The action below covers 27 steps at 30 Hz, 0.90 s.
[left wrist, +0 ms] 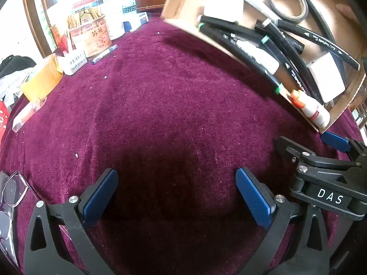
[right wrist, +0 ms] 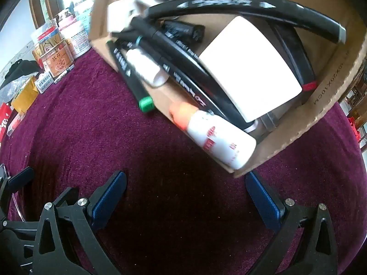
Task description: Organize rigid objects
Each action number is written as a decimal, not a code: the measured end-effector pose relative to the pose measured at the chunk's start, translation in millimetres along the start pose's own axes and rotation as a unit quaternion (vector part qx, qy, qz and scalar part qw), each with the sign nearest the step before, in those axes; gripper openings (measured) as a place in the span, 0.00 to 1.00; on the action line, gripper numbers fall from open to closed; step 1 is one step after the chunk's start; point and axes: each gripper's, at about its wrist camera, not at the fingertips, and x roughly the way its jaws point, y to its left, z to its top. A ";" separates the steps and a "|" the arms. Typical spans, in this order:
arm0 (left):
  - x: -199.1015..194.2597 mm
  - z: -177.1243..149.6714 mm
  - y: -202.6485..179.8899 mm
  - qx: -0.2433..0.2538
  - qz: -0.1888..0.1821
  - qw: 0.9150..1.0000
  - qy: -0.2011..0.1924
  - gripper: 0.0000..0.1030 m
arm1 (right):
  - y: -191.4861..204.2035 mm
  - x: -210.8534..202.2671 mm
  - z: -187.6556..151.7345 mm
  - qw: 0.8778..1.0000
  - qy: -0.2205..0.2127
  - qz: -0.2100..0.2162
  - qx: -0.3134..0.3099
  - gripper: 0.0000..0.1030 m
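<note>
**Both grippers empty beside the tilted cardboard box**

Left wrist view. My left gripper [left wrist: 176,197] hangs over the maroon cloth [left wrist: 160,105] with its blue pads spread wide and nothing between them. The cardboard box [left wrist: 181,2] is tilted, its open side facing the camera, well beyond the gripper and to its right. Inside the box lie black markers [left wrist: 243,45], a roll of black tape [left wrist: 287,3], white blocks [left wrist: 325,75] and, at the lower edge, a white glue bottle [left wrist: 314,112] with an orange cap. My right gripper [left wrist: 330,160] sits just below the box's near corner. Far left of the box stand tins and cartons [left wrist: 91,34], with a blue pen [left wrist: 104,53] lying by them.

Right wrist view. My right gripper [right wrist: 185,199] is likewise wide open and holds nothing; its right pad lies just under the box's lowest corner [right wrist: 332,100], though whether they touch I cannot tell. The glue bottle [right wrist: 218,137] rests against the box's lower wall, a green-capped marker [right wrist: 135,82] poking past the edge.
</note>
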 end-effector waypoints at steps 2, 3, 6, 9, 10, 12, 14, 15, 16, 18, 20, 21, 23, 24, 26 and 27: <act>0.1 0.1 0.1 0.000 0.000 1.000 0.000 1.00 | -0.2 0.1 0.1 1.000 0.000 0.000 0.000 0.99; 0.0 0.1 0.1 0.000 0.000 1.000 0.000 1.00 | -0.2 0.2 0.1 1.000 0.000 0.000 0.000 0.99; 0.0 0.1 0.0 0.000 0.000 1.000 0.000 1.00 | -0.7 0.5 0.6 1.000 0.000 0.000 0.000 0.99; 0.0 0.0 0.0 0.000 0.000 1.000 0.000 1.00 | -0.7 0.5 0.5 1.000 0.000 0.000 0.000 0.99; -0.1 0.1 0.1 0.000 0.000 1.000 0.000 1.00 | -0.7 0.5 0.5 1.000 0.000 0.000 0.000 0.99; -0.1 0.0 0.1 0.000 0.000 1.000 0.000 1.00 | -0.7 0.5 0.5 1.000 0.000 -0.001 0.000 0.99; -0.2 0.0 0.1 0.000 0.000 1.000 0.000 1.00 | -1.7 -0.3 -0.3 1.000 0.000 -0.001 0.000 0.99; -0.3 0.0 0.2 0.000 0.000 1.000 0.000 1.00 | -2.1 -0.9 0.5 1.000 0.000 -0.001 0.000 0.99; -0.3 0.1 -0.1 0.000 0.000 1.000 0.000 1.00 | -1.2 -2.1 0.3 1.000 0.000 -0.001 0.000 0.99; -1.7 -0.5 -1.2 0.000 0.000 1.000 0.000 1.00 | -1.8 -3.0 0.7 1.000 0.000 -0.001 0.000 0.99; -1.1 -1.5 -1.0 0.000 0.000 1.000 0.000 1.00 | -2.6 -3.2 0.9 1.000 0.000 -0.001 0.000 0.99; -1.0 -1.3 -1.4 0.000 0.000 1.000 0.000 1.00 | -3.6 -3.2 1.5 1.000 0.000 -0.001 0.000 0.99; -1.0 -1.3 -1.5 0.000 0.000 1.000 0.000 1.00 | -3.5 -3.1 1.6 1.000 0.000 -0.001 0.000 0.99; -1.3 -1.5 -2.4 0.000 0.000 1.000 0.000 1.00 | -3.6 -3.3 1.6 1.000 0.000 -0.001 0.000 0.99; -1.3 -1.7 -2.8 0.000 0.000 1.000 0.000 1.00 | -3.8 -3.1 1.7 1.000 0.000 -0.001 0.000 0.99; -1.3 -1.8 -2.8 0.000 0.000 1.000 0.000 1.00 | -5.5 -0.4 0.4 1.000 0.000 -0.001 0.000 0.99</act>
